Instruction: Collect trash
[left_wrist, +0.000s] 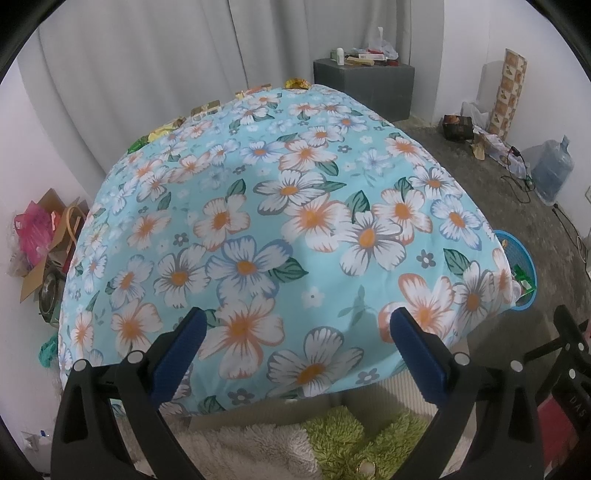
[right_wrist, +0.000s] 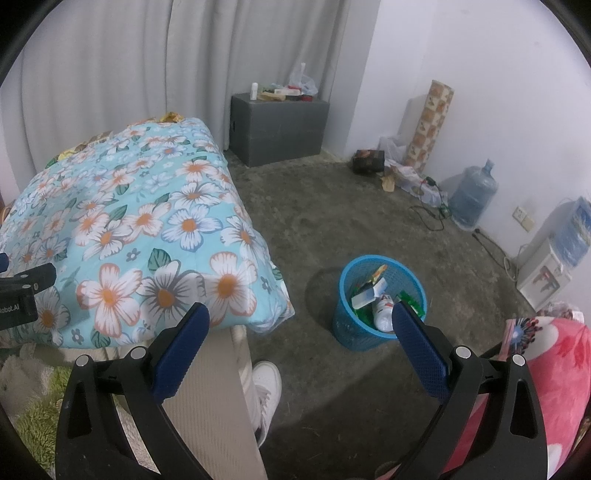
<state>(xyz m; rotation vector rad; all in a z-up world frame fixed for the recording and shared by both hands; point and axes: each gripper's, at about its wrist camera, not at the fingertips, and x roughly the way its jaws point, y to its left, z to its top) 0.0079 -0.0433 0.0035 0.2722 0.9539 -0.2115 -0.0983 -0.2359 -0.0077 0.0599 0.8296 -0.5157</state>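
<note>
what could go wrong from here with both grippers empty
The crumpled wrappers lie along the far edge of the flower-print bedspread, beside the curtain; a clumsy reach might push them off behind. The blue mesh plastic bin stands on the floor apart from the bed, so carried trash could drop short. Its light build may tip if bumped.

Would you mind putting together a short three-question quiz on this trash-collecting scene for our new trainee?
1. True or false: the blue basket on the floor already holds some trash.
2. Multiple choice: where do the remaining wrappers lie on the floral-covered table? A) along the far edge by the curtain B) in the middle C) at the near edge
3. Fill in: the left gripper and the right gripper are both ____ and hold nothing.

Key: 1 true; 2 A; 3 open.
</note>
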